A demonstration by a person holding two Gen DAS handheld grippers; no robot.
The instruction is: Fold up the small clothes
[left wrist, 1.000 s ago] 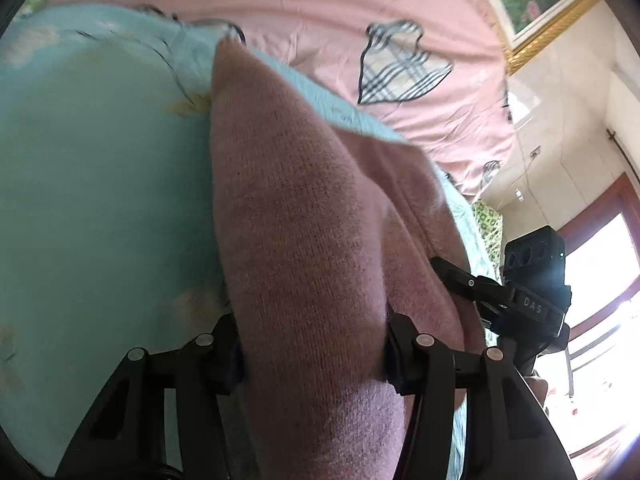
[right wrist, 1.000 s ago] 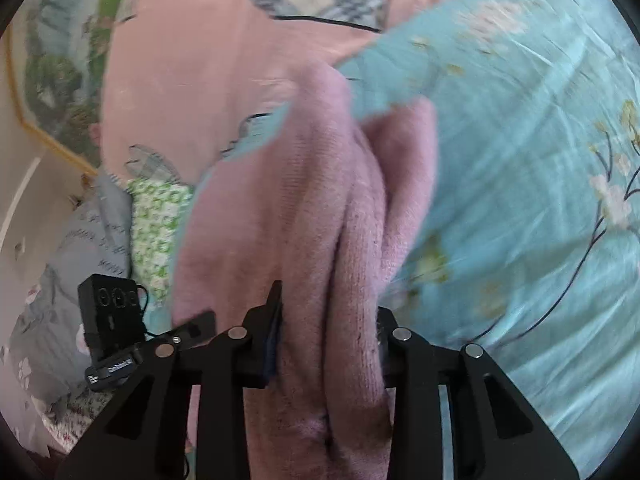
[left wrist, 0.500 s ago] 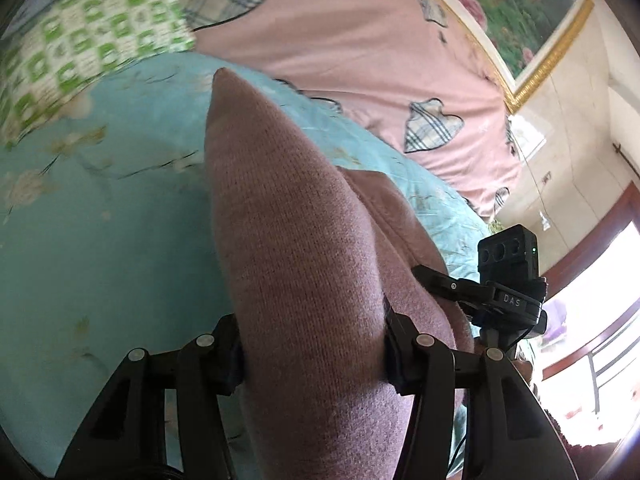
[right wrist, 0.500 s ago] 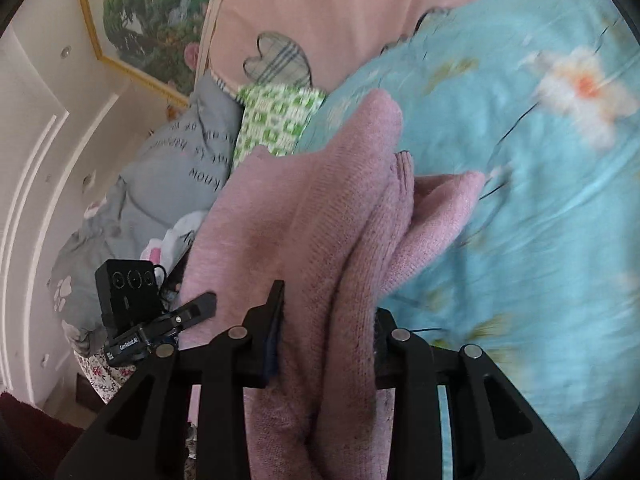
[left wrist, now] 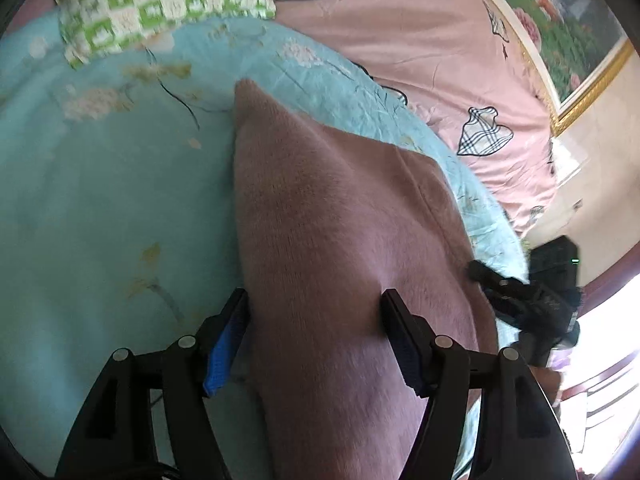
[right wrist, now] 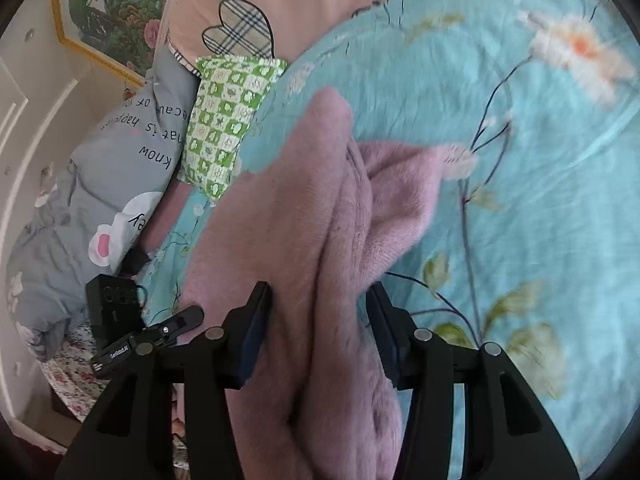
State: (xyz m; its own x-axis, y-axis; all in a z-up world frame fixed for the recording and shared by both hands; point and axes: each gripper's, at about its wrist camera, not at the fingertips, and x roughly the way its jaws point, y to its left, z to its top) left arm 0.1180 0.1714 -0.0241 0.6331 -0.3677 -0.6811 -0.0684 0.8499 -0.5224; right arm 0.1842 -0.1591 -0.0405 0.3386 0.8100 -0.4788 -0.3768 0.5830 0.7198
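Note:
A pink knitted garment (left wrist: 332,240) lies stretched over a light blue flowered bedsheet (left wrist: 100,208). My left gripper (left wrist: 314,332) has the garment's near edge between its jaws, and a gap shows beside the left pad. In the right wrist view the same garment (right wrist: 288,232) is bunched in folds, with a sleeve end lying out to the right. My right gripper (right wrist: 318,328) is shut on the bunched fabric. The right gripper also shows at the right edge of the left wrist view (left wrist: 532,300), and the left one at the lower left of the right wrist view (right wrist: 140,332).
A green and white checked pillow (left wrist: 160,4) lies at the head of the bed, also seen in the right wrist view (right wrist: 224,120). A pink quilt with plaid patches (left wrist: 420,52) lies beyond. A grey pillow with lettering (right wrist: 100,184) and a framed picture (right wrist: 112,12) are at left.
Both grippers have lowered the garment towards the sheet. It now lies flatter and wider. The left jaws have parted a little, showing the blue pad beside the fabric.

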